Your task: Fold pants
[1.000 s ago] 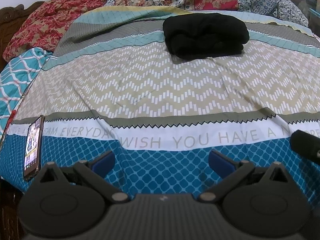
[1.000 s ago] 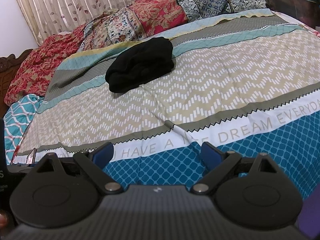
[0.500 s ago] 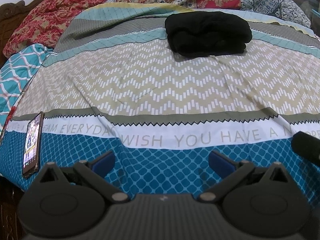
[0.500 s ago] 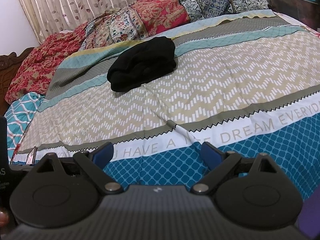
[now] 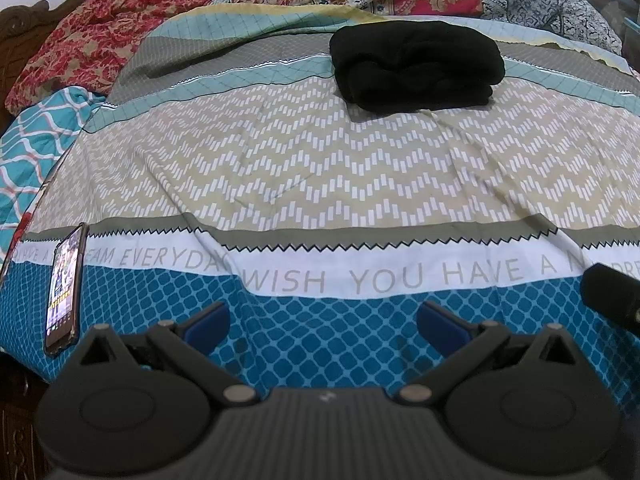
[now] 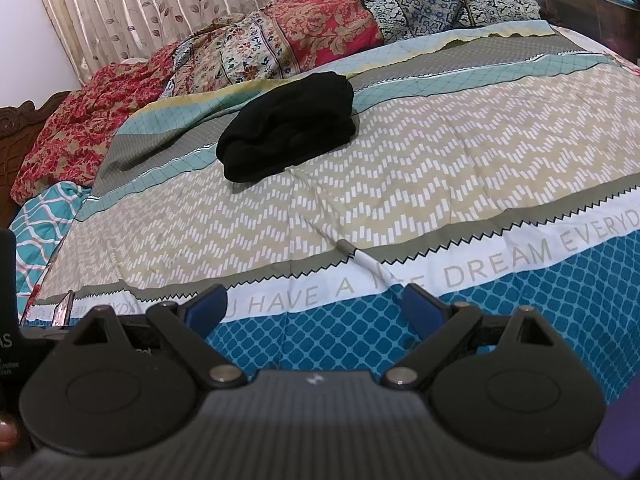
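Left gripper [image 5: 323,322]: held low over the near edge of the bed [image 5: 320,184], pointing forward across it, roughly level. Jaws apart, nothing between them; blue pads [image 5: 208,320] over the blue-patterned band of the sheet. Contact with the sheet cannot be told.

Right gripper [image 6: 314,306]: same posture, low at the near edge, aimed across the bed and a little toward the left. Jaws apart, empty. The tip of the right gripper shows at the right margin of the left view, so the two sit side by side, apart.

Pants [image 5: 416,66]: black, in a folded bundle, lying on the far part of the bed across the grey and teal bands, well apart from both grippers. In the right view the pants [image 6: 288,142] lie left of centre.

Phone [image 5: 64,280]: screen lit, on the bed's near left corner, left of the left gripper.

Quilts [image 6: 280,44] heaped along the far side; curtain [image 6: 140,4] behind.
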`<state>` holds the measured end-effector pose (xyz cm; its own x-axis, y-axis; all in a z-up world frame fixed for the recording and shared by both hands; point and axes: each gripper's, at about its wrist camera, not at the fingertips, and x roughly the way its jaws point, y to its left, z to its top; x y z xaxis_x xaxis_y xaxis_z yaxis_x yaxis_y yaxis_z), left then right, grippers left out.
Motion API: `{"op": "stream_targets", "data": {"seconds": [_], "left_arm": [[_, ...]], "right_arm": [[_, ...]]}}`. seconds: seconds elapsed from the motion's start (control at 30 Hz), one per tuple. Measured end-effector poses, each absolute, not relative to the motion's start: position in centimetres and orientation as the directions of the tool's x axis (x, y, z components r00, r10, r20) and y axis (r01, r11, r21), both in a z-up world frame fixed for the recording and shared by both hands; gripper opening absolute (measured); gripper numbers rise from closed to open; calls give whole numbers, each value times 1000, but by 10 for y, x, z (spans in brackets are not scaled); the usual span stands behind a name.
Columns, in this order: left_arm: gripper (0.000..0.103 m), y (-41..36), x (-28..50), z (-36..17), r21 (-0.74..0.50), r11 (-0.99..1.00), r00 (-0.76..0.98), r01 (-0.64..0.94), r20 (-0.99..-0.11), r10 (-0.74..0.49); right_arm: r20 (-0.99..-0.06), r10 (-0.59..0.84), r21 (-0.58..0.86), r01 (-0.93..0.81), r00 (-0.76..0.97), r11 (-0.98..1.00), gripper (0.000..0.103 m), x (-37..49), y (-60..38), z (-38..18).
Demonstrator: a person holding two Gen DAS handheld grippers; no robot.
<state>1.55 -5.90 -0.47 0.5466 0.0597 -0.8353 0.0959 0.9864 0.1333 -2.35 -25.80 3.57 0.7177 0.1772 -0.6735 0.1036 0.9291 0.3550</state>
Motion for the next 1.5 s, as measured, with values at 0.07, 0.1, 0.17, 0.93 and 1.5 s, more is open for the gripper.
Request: {"op": "stream_targets", "data": {"seconds": [0.07, 0.1, 0.17, 0.93, 1.5], "left_arm": [[103, -59, 16, -5, 133, 986, 547, 96, -835, 60], [103, -59, 16, -5, 133, 986, 547, 96, -835, 59], [103, -59, 16, -5, 134, 986, 547, 96, -835, 60], [103, -56, 17, -8, 132, 988, 539, 81, -840, 68], [103, -58, 18, -11, 133, 987, 531, 86, -845, 68]], "right_arm": [[-673, 178, 356, 104, 718, 929, 96, -23, -258, 36], [-673, 178, 356, 103, 718, 929, 96, -23, -258, 36], [-673, 177, 355, 103, 718, 929, 96, -23, -258, 36], [-676, 179, 352, 100, 714, 931, 96, -22, -258, 35], [-683, 180, 353, 104, 708, 930, 96, -22, -258, 31]]}}
